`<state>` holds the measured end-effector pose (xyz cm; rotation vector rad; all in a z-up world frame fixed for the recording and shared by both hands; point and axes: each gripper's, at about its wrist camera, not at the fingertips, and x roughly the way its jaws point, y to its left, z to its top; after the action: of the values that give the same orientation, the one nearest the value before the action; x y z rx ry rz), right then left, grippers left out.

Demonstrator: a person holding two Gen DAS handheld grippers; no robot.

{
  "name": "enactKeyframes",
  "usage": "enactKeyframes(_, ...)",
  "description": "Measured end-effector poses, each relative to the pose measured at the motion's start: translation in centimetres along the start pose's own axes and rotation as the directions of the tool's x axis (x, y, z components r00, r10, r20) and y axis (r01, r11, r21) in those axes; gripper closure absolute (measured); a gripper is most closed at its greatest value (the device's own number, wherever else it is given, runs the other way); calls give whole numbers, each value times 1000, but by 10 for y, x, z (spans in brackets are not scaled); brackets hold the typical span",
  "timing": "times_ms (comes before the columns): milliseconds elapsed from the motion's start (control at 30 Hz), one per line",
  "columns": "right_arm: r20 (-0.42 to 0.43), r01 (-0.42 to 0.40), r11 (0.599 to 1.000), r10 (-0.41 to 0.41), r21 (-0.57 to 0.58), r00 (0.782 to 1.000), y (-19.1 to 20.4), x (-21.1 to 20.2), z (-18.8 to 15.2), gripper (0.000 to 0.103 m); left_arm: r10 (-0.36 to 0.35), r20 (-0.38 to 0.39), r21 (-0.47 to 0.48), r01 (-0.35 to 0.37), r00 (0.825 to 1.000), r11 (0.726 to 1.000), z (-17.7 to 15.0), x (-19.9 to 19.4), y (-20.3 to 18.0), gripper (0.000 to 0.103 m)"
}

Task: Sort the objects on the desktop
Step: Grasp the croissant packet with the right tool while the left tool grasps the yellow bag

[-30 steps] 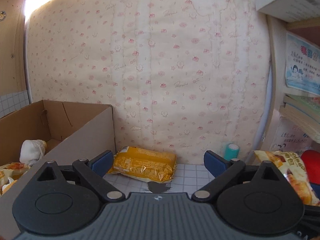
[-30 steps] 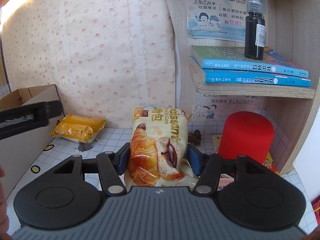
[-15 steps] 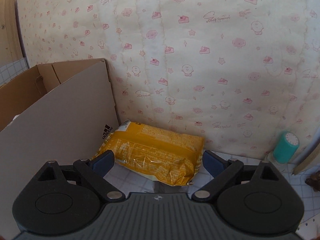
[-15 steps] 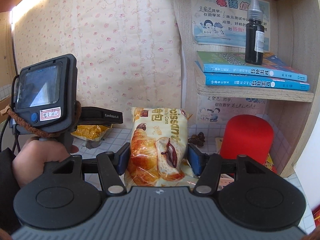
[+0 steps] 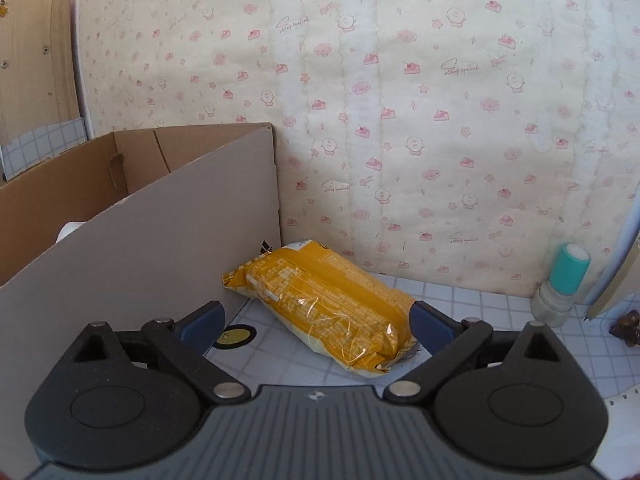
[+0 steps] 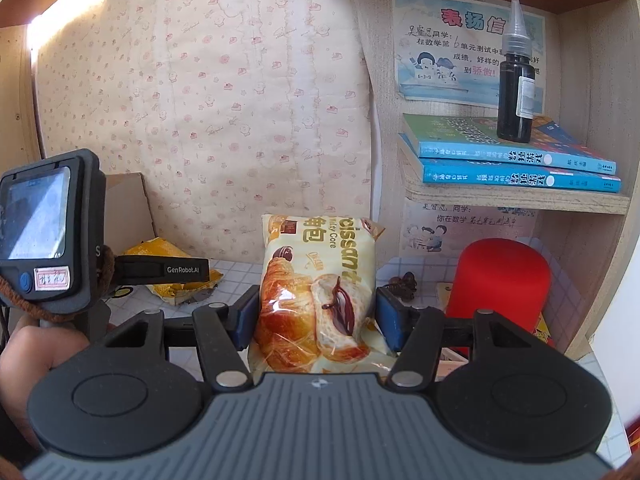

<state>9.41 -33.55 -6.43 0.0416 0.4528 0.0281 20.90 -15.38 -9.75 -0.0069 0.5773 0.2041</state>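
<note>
A yellow snack packet (image 5: 320,300) lies on the checked tabletop beside the cardboard box (image 5: 160,220), against the patterned wall. My left gripper (image 5: 316,320) is open and low over the table. The packet's near end lies between its blue pads; the right pad sits close to it and the left pad stands apart. In the right wrist view one of its fingers (image 6: 168,270) reaches across the yellow packet (image 6: 160,246). My right gripper (image 6: 316,316) is shut on an upright croissant bag (image 6: 316,280), pads pressing both sides.
A teal-capped bottle (image 5: 564,284) stands by the wall at right. A red cylinder (image 6: 500,280) sits under a shelf holding two blue books (image 6: 516,160) and a black dropper bottle (image 6: 516,80). A small brown object (image 6: 404,282) lies behind the bag. A person's hand (image 6: 36,352) holds the left gripper.
The left gripper has come down and forward to the yellow packet, which now lies between its fingers. It has entered the right wrist view at left. The right gripper keeps still on the croissant bag.
</note>
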Motion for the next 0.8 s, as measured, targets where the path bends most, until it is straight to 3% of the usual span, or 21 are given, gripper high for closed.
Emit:
enactKeyframes(233, -8, -19, 999, 18, -31, 1000, 3, 3, 2, 44, 79, -88, -48, -84, 993, 995, 19, 40, -22, 0)
enactKeyframes(367, -9, -17, 999, 17, -34, 1000, 1, 5, 3, 44, 115, -104, -130, -128, 988, 983, 20, 46, -17, 0)
enactKeyframes(533, -15, -22, 999, 22, -39, 1000, 0, 7, 4, 44, 43, -137, -227, -73, 990, 971, 21, 61, -5, 0)
enactKeyframes(633, -16, -20, 999, 19, -36, 1000, 1, 8, 4, 44, -14, -111, -227, -11, 994, 974, 21, 61, -3, 20)
enactKeyframes(800, -16, -11, 1000, 11, -27, 1000, -1, 9, 4, 44, -39, -44, -183, 30, 998, 983, 17, 52, -7, 33)
